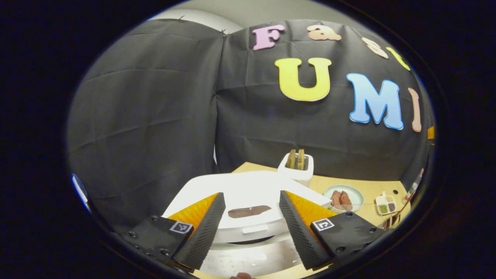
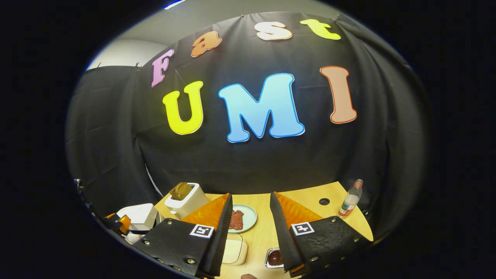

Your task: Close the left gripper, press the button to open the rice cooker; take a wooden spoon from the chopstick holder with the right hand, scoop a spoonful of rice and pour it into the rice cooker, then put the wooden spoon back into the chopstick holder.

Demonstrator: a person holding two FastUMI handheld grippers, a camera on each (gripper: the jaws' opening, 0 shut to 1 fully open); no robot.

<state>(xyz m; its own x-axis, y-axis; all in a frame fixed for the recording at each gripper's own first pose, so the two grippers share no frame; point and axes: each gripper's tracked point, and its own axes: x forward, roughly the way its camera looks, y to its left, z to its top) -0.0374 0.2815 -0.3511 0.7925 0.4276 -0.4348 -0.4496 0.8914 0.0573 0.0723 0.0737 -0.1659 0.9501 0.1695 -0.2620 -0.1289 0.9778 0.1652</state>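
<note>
Left gripper view: one left gripper [image 1: 252, 228], fingers wide apart and holding nothing, hangs over one white rice cooker [image 1: 248, 217] on the table [image 1: 372, 188]. One toaster [image 1: 296, 166] holds two bread slices. One right gripper [image 2: 251, 232] is open, empty.

light: dim booth, soft and even from above | glare: mild sheen on the rice cooker [image 1: 248, 197] lid | shadows: faint on the table [image 2: 263, 232] | focus: centre fairly sharp, rim soft | distortion: strong fisheye bending, cloth wall [image 2: 248, 162] bulges, edges darken
</note>
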